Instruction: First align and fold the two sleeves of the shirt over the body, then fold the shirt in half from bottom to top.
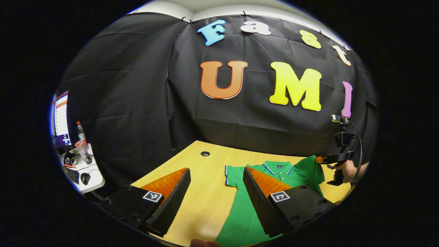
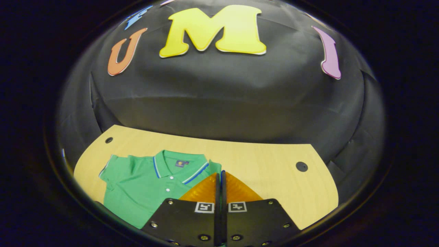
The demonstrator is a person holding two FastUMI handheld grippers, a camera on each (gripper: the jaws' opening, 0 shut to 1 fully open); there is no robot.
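Left gripper view looks down over a pale wooden table [image 1: 205, 192] on which a green polo shirt [image 1: 240, 212] lies flat, collar toward the black booth wall and buttons facing up. Relative to the shirt, the left gripper [image 1: 216, 197] hovers above the table at the shirt's left side, its two fingers spread wide apart with nothing between them; one finger hangs over bare wood beside the shirt and the other over the shirt's chest. The shirt's left sleeve [image 1: 230, 175] lies spread out flat on the wood. At the far side of the shirt, by its other shoulder, the right gripper [image 1: 325, 159] shows, held by a hand [image 1: 348, 171], with a cable looping beside it. Beyond the shirt's collar a round cable hole [image 1: 205, 153] sits in the tabletop. Well away from the shirt, past the table's edge, stands a small white side table [image 1: 85, 175] with a bottle [image 1: 81, 132], a cup and a mouse on it, and a lit screen [image 1: 61, 118] behind. Right gripper view shows the same shirt [image 2: 144, 185] from its other side, with the right gripper's [image 2: 220, 181] fingers pressed together at the shirt's shoulder edge; a thin strip of fabric seems pinched between them, though I cannot tell this for certain. A second cable hole [image 2: 301, 166] lies on bare wood well apart from the shirt.
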